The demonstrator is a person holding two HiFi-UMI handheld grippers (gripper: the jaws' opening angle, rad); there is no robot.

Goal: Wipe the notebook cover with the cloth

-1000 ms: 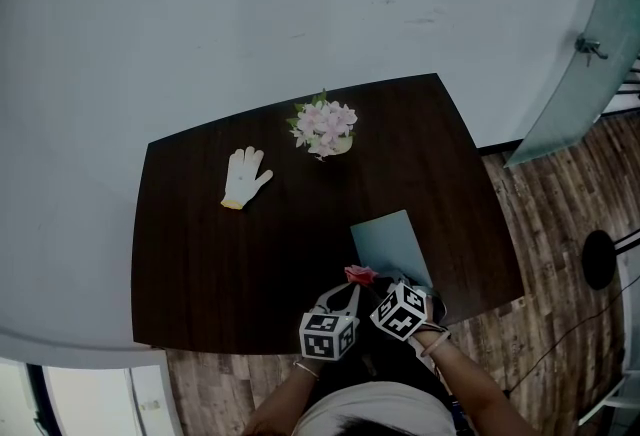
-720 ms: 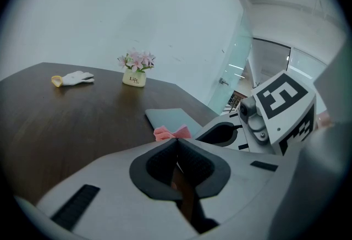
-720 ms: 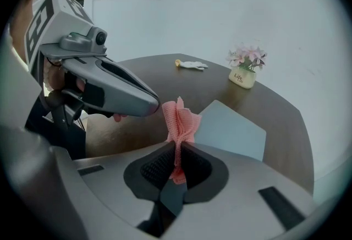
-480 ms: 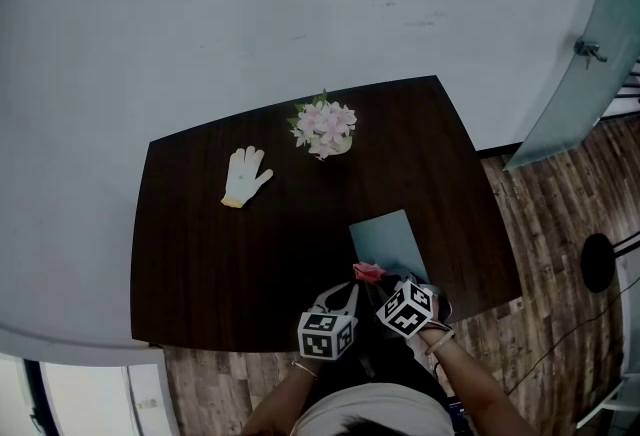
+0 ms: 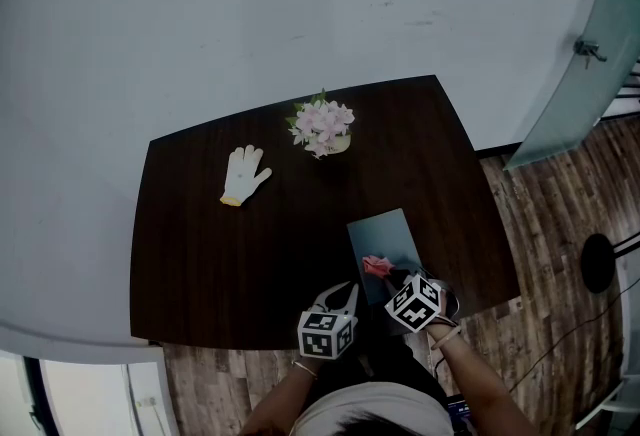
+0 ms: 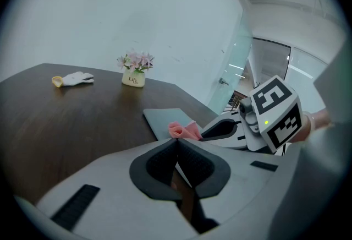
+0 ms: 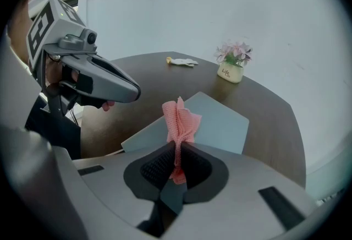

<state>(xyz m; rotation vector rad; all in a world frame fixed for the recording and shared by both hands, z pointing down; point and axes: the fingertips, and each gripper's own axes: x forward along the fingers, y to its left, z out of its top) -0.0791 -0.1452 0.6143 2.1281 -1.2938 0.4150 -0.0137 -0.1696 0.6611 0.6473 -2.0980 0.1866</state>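
Cloth is pinched between the pressed-together jaws of the right gripper, the nearer one, over the near end of the notebook at lower centre-right. The notebook's long axis runs up-frame. The left gripper, closed on nothing, is seen lower left of it.

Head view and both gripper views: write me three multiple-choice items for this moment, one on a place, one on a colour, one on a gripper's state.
1. The white fabric glove lies:
A on the floor
B on the dark wooden table, left of the small pot of pink flowers
C on a chair

2. The crumpled mesh cloth is:
A blue
B pink
C yellow

3. The right gripper is:
A wide open
B shut on nothing
C shut on the cloth

Key:
1 B, the head view shows the glove on the table, left of the flowers.
2 B, both gripper views show it pink.
3 C, the cloth runs up from between its closed jaws.
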